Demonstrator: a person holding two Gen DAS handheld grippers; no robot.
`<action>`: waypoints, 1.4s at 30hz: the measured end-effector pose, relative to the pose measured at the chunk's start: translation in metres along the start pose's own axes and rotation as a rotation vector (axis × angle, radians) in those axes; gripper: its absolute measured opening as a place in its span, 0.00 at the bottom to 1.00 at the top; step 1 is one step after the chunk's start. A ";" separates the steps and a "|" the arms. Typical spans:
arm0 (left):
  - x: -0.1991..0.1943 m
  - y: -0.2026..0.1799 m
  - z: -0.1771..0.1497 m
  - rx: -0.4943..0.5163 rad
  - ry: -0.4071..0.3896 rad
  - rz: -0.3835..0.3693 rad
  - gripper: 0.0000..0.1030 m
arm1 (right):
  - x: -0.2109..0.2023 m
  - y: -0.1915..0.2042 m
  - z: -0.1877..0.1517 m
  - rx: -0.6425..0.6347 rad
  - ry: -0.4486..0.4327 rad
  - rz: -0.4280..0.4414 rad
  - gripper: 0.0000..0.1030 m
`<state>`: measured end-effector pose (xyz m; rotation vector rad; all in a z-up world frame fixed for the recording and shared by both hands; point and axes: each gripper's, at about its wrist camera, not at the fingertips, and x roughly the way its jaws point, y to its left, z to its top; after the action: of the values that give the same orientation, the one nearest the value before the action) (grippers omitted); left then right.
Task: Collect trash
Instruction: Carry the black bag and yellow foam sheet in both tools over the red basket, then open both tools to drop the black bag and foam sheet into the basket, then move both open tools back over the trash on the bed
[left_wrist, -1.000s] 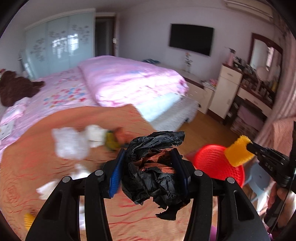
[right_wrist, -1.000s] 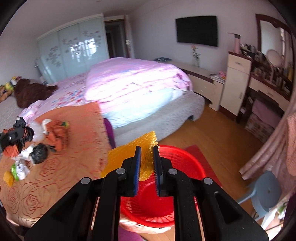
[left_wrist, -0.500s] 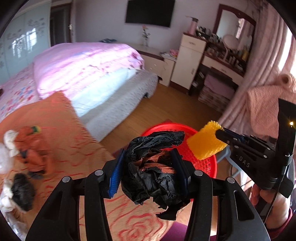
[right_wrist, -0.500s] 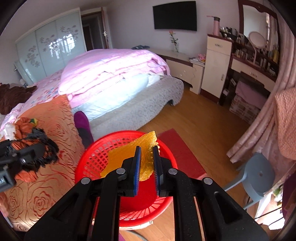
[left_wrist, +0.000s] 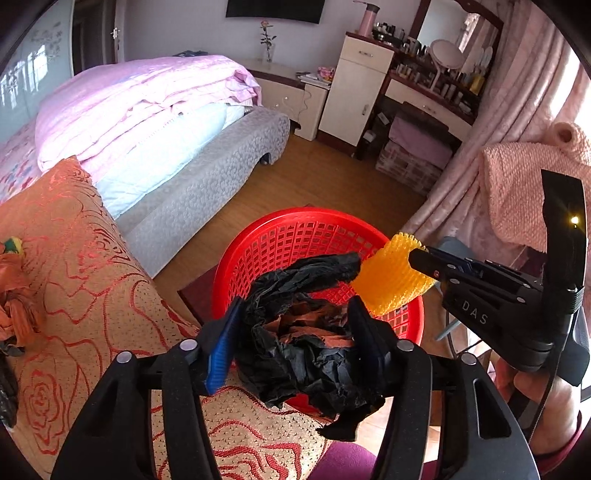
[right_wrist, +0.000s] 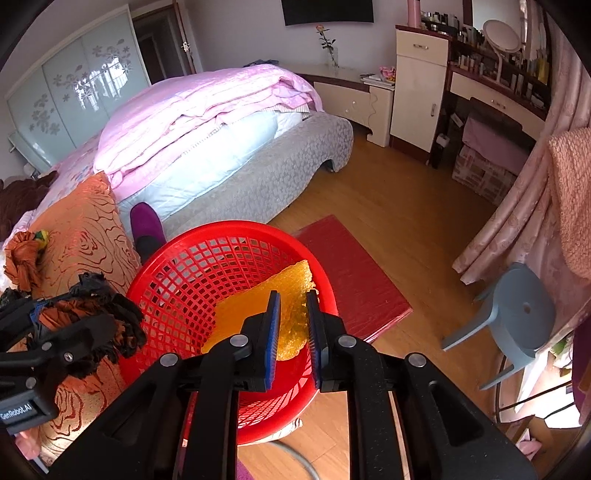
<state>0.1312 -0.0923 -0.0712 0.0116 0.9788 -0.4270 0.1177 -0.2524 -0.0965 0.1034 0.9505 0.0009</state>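
Holding crumpled black wrap (left_wrist: 306, 354) in my left gripper (left_wrist: 295, 343); its jaws have just been opening, the wad now loose between them, hanging over the near rim of the red basket (left_wrist: 295, 236). My right gripper (right_wrist: 291, 325) stands nearly closed, pinching yellow foam netting (right_wrist: 280, 295) above the basket's inside. Orange bedspread (left_wrist: 85, 280) lies left of the basket, more scraps (right_wrist: 26, 251) on it.
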 end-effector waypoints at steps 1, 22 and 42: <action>0.000 0.000 0.000 -0.001 0.000 -0.001 0.58 | 0.000 0.000 0.000 0.002 0.001 0.002 0.17; -0.041 0.012 -0.010 -0.029 -0.110 0.061 0.67 | -0.024 0.011 0.000 -0.018 -0.077 -0.009 0.33; -0.141 0.080 -0.053 -0.183 -0.274 0.286 0.71 | -0.061 0.083 -0.015 -0.167 -0.167 0.161 0.58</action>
<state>0.0490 0.0401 -0.0025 -0.0696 0.7286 -0.0718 0.0741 -0.1712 -0.0485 0.0248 0.7696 0.2174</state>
